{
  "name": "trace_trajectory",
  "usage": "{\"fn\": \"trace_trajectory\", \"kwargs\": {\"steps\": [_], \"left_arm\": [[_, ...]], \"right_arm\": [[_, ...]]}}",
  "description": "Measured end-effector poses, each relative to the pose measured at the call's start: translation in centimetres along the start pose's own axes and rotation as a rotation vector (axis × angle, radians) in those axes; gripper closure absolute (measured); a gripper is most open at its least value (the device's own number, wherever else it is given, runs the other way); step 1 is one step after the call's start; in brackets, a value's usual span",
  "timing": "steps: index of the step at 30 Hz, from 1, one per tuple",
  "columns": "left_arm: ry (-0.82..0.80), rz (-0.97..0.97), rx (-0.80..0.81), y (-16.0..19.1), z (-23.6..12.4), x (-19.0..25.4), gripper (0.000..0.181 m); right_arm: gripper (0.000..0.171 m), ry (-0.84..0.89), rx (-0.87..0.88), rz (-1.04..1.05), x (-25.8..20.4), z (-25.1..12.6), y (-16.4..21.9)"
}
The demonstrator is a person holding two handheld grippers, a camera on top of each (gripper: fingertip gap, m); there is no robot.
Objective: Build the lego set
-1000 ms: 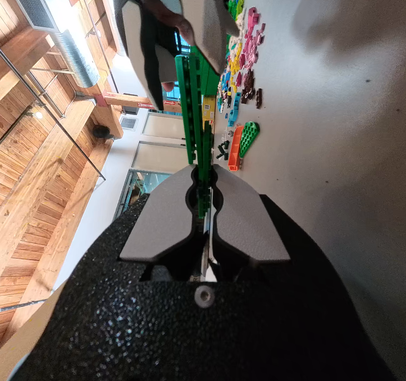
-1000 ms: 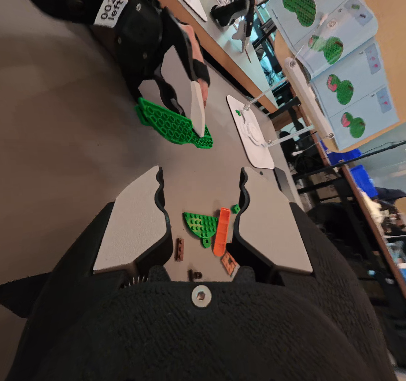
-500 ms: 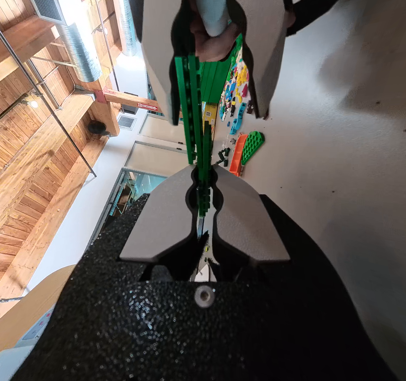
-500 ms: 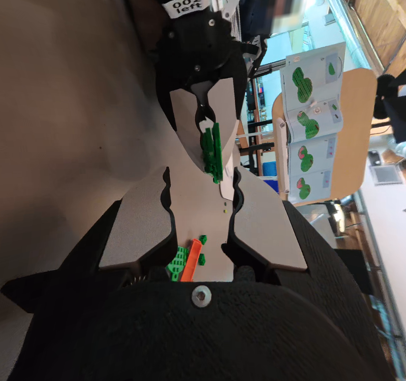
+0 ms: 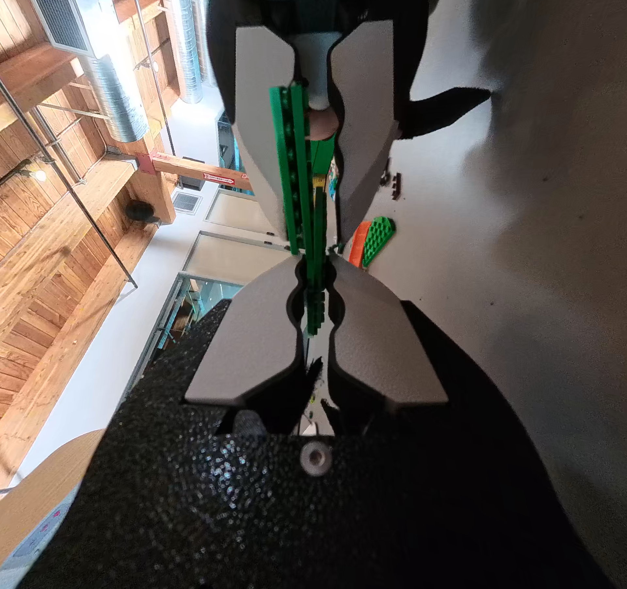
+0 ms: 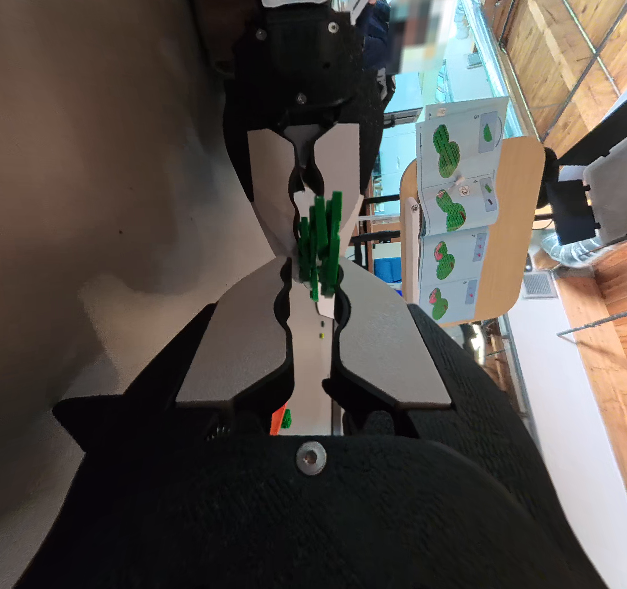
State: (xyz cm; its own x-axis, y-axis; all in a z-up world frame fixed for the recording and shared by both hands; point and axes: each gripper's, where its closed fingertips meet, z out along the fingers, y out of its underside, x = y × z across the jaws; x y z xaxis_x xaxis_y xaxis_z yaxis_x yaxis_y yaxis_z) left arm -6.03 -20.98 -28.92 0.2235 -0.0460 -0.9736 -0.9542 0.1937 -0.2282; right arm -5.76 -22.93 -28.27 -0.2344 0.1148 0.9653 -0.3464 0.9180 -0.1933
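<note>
Left tongs (image 5: pixel 314 287) clench the green plates (image 5: pixel 298 179) edge-on above the worktop (image 5: pixel 509 199). Right tongs (image 6: pixel 312 301) straddle their far end, jaws apart, seemingly not yet gripping. Close squarely across the flat faces, so the layers seat. Only the right view shows the instruction booklet (image 6: pixel 454 216); only the left shows the spare green wedge (image 5: pixel 378 240).

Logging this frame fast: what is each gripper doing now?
Left gripper: closed on the green plate assembly.
Right gripper: fingers apart around the same assembly's far end; contact cannot be told.
</note>
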Motion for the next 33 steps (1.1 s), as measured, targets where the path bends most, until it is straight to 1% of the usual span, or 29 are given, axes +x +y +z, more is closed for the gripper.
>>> {"fn": "trace_trajectory", "kwargs": {"steps": [5,14,19,22,26,27,30,32,33], "left_arm": [[0.026,-0.022,0.024,-0.5,0.0,0.4,0.173],[0.032,-0.037,0.034,-0.5,0.0,0.4,0.173],[0.027,-0.037,0.042,-0.7,0.0,0.3,0.173],[0.024,-0.037,0.047,-0.9,0.0,0.2,0.173],[0.026,-0.032,0.056,-1.1,0.0,0.2,0.173],[0.026,-0.031,0.058,-1.2,0.0,0.3,0.173],[0.032,-0.032,0.069,-1.5,0.0,0.4,0.173],[0.034,-0.029,0.073,-1.7,0.0,0.4,0.173],[0.037,-0.031,0.076,-1.7,0.0,0.5,0.173]], "right_arm": [[0.156,-0.011,0.043,0.1,-0.2,-0.5,0.0],[0.156,-0.032,0.042,0.101,-0.2,-0.5,0.4],[0.146,-0.054,0.035,0.077,0.1,-0.4,0.3],[0.14,-0.071,0.023,0.079,0.2,-1.1,0.9],[0.14,-0.075,0.041,0.103,0.7,-2.5,0.8],[0.14,-0.08,0.054,0.106,0.8,-2.8,0.4],[0.149,-0.098,0.091,0.068,0.6,-3.3,-1.0],[0.159,-0.096,0.107,0.03,0.4,-3.5,-1.7],[0.168,-0.089,0.112,0.018,0.5,-3.6,-1.9]]}}
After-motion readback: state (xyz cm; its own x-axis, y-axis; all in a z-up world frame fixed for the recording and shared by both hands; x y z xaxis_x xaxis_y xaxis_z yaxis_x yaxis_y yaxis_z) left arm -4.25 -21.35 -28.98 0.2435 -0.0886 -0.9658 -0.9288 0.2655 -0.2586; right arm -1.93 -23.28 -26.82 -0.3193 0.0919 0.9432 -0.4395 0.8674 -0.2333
